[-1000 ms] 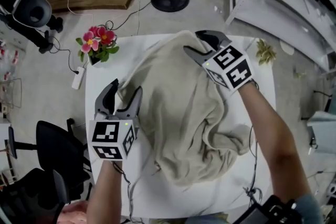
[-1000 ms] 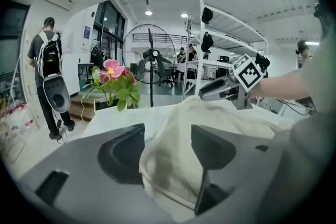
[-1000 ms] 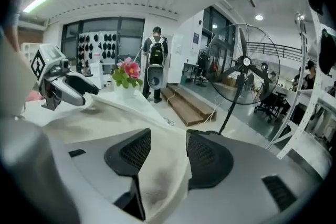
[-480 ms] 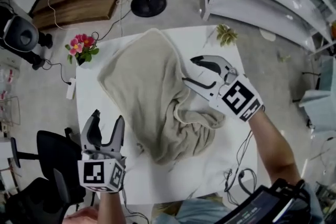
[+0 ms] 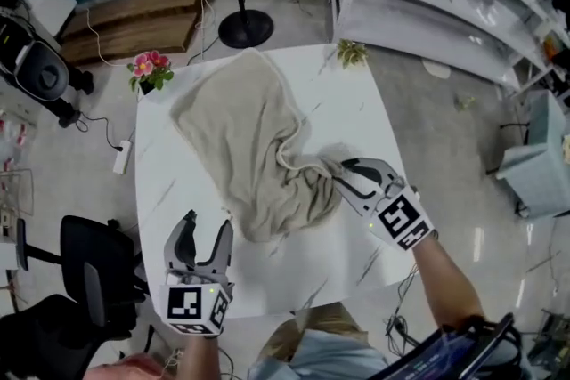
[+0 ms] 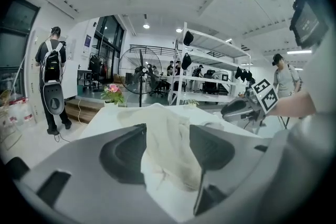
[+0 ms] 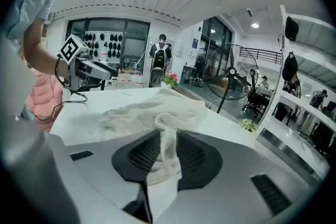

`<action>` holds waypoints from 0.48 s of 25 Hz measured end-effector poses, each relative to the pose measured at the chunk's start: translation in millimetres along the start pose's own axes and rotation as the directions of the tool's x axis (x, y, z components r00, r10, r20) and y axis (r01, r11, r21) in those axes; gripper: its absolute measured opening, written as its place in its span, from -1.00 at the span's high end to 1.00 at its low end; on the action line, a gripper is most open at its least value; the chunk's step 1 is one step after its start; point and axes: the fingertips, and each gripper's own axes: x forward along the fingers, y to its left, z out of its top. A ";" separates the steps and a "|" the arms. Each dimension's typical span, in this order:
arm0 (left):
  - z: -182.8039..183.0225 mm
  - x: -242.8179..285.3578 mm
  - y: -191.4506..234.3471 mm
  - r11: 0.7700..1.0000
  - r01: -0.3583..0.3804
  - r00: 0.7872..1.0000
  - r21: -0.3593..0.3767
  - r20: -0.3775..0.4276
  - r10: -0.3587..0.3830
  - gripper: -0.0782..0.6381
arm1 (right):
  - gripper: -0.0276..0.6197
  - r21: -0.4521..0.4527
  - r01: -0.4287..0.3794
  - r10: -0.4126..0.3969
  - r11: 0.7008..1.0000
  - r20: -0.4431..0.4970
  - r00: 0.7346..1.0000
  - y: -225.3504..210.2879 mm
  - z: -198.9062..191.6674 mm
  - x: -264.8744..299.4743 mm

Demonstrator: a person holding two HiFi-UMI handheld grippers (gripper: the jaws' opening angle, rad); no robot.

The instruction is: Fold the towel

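Stock as it stands, my two tools included:

1. Beige terry-cloth towel (image 5: 240,129). It lies rumpled on the white square tabletop (image 5: 352,116), broad and flatter at the far side and bunched into a heap toward the near middle. A twisted fold runs from the heap to my right.
2. My right tool (image 5: 338,174), grey with a marker cube. It sits low over the tabletop's right part. Its jaws have just been closing and now stand narrow, pinched on that fold of the towel, which hangs between the ribbed pads.
3. My left tool (image 5: 205,225), the same make. It is at the near left edge of the tabletop, apart from the towel, which lies ahead of it. Its jaws have just been closing a little but stand wide, with nothing gripped.
4. Pink flowers in a small pot (image 5: 149,69), at the far left corner.
5. Small green plant (image 5: 352,53), at the far edge.
6. Black round-based fan stand (image 5: 245,28), on the floor beyond.
7. Brown wooden board (image 5: 134,13), on the floor, far left.
8. White metal shelving (image 5: 427,4), far right.
9. Black office chair (image 5: 89,267), near left.
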 end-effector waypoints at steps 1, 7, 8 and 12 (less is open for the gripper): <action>-4.8 -7.8 -8.2 1.000 0.005 1.000 0.000 0.000 -0.005 0.06 | 0.71 0.016 0.000 0.000 1.000 -0.008 1.000 12.0 -11.9 -3.4; -21.6 -49.6 -42.8 0.999 0.027 1.000 0.018 -0.014 -0.027 0.10 | 0.81 0.044 -0.041 0.045 0.998 -0.097 0.994 52.9 -70.4 20.8; -25.0 -55.4 -48.1 0.999 0.033 0.999 0.023 -0.018 -0.032 0.10 | 0.81 0.042 -0.038 0.043 0.998 -0.110 0.993 53.0 -76.0 24.3; -36.4 -71.2 -62.5 0.998 0.040 0.999 0.050 -0.025 -0.039 0.11 | 0.83 0.038 -0.041 0.047 0.998 -0.179 0.983 54.2 -95.1 35.0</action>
